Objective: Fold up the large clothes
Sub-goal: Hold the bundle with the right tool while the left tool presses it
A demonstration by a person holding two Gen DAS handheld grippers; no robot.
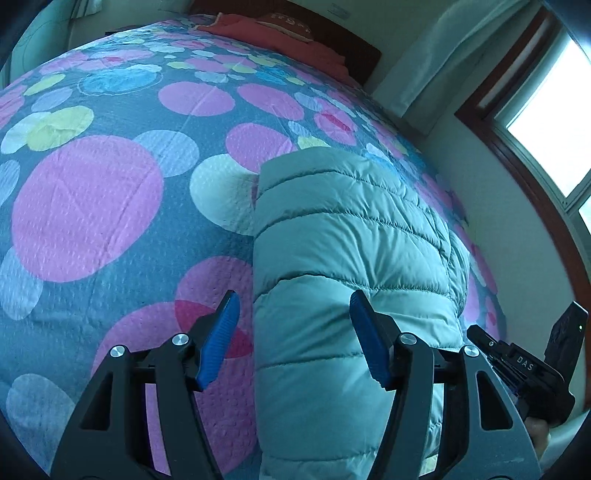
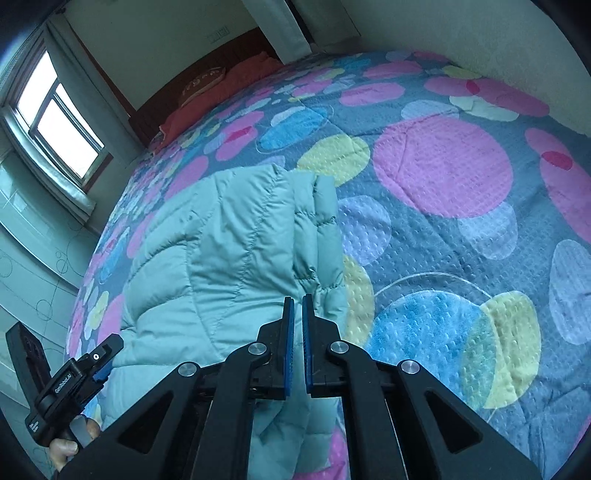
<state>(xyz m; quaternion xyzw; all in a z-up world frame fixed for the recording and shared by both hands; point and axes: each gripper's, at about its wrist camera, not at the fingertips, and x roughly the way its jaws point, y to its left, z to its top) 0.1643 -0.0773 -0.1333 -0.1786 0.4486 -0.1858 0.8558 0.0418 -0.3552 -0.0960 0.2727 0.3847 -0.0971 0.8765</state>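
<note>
The left gripper [image 1: 293, 338] stands with its blue pads spread, nothing pinched; the near end of the jacket [image 1: 347, 258] lies under and between them, its straight folded edge running ahead just inside the left pad. In this view the right gripper [image 1: 524, 365] shows close at the right, beside the jacket's far side. From the right wrist, the right gripper [image 2: 298, 345] has its pads pressed nearly together with only a thin slit, empty, hovering over the jacket's [image 2: 229, 258] right edge. The left gripper [image 2: 74, 384] sits low to its left, with fingers [image 2: 66, 448] on its handle. The jacket is folded into a long strip on the bedspread [image 1: 110, 206]. Beyond lie a red pillow [image 1: 291, 27], the headboard and a window [image 2: 59, 118].
</note>
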